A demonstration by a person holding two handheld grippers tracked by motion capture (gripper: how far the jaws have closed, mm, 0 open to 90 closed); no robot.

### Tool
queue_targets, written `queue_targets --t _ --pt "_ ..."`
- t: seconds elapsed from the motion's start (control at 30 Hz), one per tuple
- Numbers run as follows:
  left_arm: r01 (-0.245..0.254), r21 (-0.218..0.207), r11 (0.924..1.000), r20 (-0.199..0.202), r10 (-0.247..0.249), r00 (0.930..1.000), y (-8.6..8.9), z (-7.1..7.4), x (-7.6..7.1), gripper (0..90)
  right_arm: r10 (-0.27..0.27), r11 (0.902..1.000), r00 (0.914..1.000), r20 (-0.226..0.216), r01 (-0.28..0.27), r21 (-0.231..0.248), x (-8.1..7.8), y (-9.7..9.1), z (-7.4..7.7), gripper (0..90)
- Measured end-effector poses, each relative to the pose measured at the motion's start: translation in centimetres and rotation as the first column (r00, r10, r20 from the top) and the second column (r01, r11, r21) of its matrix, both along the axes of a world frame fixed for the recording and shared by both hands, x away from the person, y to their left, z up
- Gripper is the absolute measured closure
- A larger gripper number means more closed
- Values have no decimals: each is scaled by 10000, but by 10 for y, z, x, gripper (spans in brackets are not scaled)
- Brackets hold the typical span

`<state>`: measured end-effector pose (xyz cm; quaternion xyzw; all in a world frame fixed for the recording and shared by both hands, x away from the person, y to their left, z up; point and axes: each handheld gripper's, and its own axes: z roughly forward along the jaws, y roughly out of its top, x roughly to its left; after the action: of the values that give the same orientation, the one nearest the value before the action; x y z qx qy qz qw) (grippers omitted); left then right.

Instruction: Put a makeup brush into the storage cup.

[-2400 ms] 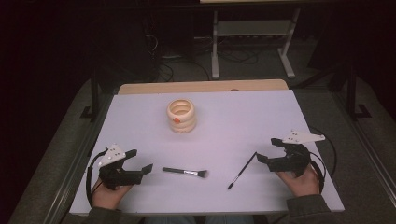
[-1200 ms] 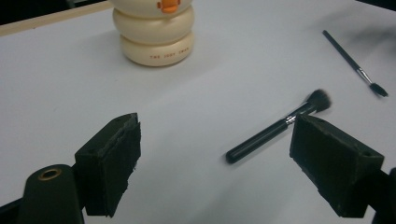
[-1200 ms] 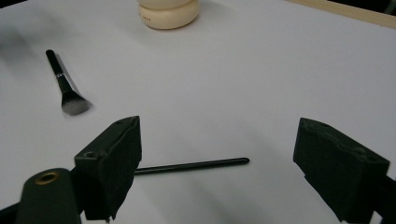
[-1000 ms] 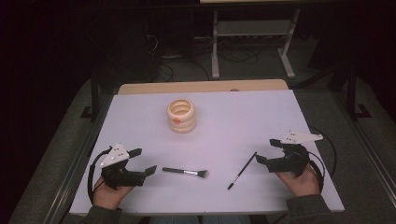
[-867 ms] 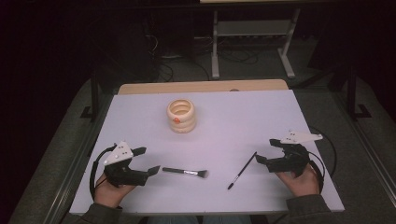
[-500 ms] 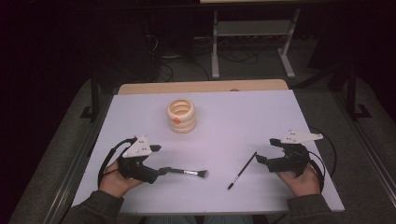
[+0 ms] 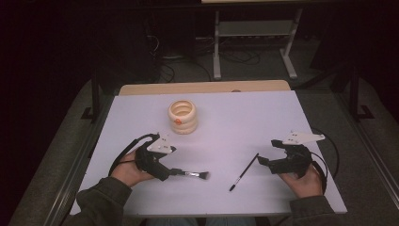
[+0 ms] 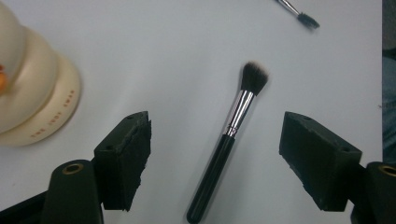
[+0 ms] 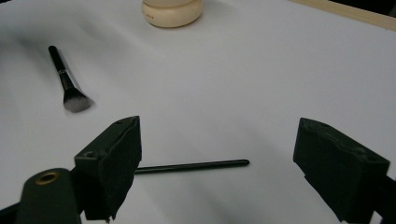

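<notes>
Two grippers spread | left gripper (image 8: 215, 158) closing, straddles brush (image 8: 231, 140), no contact | risk: round handle rolls away from my pads.

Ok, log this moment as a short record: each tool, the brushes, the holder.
left tool: jaws apart, just been closing, astride the makeup brush's handle, not touching it
right tool: open, thin brush's handle lying between jaws
makeup brush: flat on table
thin brush: flat, right of makeup brush
ringed cream holder: upright, farther back
</notes>
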<state>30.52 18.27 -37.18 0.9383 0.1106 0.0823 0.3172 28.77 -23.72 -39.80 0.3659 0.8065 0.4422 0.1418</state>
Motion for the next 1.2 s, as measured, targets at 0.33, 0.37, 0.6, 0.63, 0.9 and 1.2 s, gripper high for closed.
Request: queue_targets --t 0.33,0.37,0.6,0.63,0.9,1.2 --pt "634 524 9966 -366 -615 9974 -18 -16 11 299 63 10000 10000 -27 -63 28 2 -1 -1 144" --pt "685 574 9960 -421 -661 9969 -20 -18 11 304 68 10000 10000 -4 -68 19 2 -1 -1 144" --pt "1387 1232 9826 -762 -1300 9886 -31 -31 14 415 138 9999 9999 -5 -138 20 2 -1 -1 144" --pt "1420 1346 9807 -801 -1321 9880 -32 -34 14 434 136 9999 9999 -15 -136 25 2 -1 -1 144" --pt "1638 1680 9721 -1062 -1473 9834 -39 -45 19 543 192 9998 9998 -31 -192 15 3 -1 -1 144" --pt "2011 1905 9609 -1373 -1767 9746 -43 -51 18 685 191 9998 9998 -82 -191 -26 4 0 -2 144"
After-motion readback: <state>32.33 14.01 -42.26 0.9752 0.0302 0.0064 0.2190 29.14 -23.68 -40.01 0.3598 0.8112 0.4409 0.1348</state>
